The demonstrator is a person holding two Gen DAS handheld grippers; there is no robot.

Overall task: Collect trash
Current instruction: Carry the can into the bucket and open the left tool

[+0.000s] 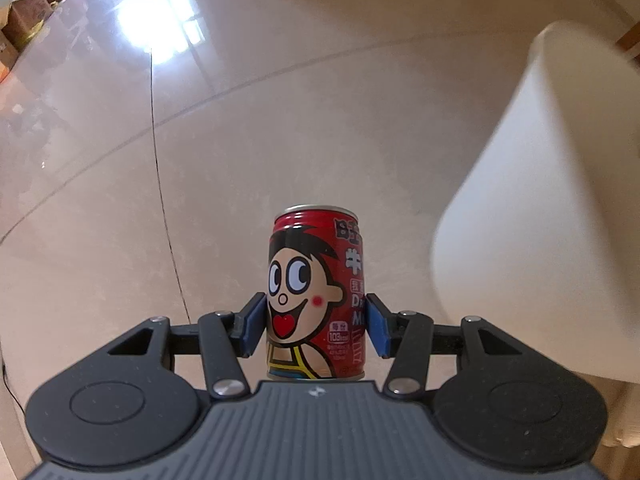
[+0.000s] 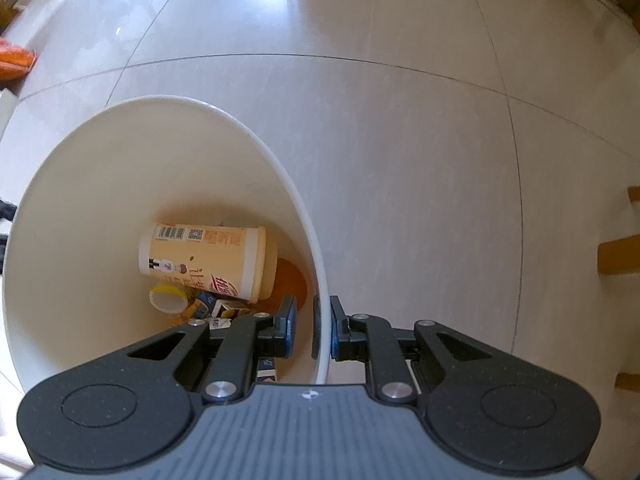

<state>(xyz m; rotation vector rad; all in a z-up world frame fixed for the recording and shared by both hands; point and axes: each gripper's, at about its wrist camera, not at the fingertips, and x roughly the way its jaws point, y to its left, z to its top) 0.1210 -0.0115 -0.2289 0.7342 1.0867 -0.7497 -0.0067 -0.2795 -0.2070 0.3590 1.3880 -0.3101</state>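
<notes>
In the left wrist view, a red drink can [image 1: 316, 300] with a cartoon face stands upright between the blue pads of my left gripper [image 1: 317, 326], which is shut on its sides. The can's bottom is hidden behind the gripper body. The white trash bin [image 1: 540, 216] looms tilted and blurred at the right. In the right wrist view, my right gripper [image 2: 310, 328] straddles the white trash bin's rim [image 2: 322, 320], one finger inside and one outside, shut on the wall. Inside lie a beige cup [image 2: 208, 258], a yellow cap [image 2: 168, 298], an orange item [image 2: 290, 280] and small cartons [image 2: 218, 308].
A glossy tiled floor [image 1: 280, 120] spreads under both grippers. Cardboard boxes [image 1: 28, 20] line the far left. An orange object [image 2: 14, 64] lies at the left edge of the right wrist view, and wooden furniture parts [image 2: 620, 254] stand at the right.
</notes>
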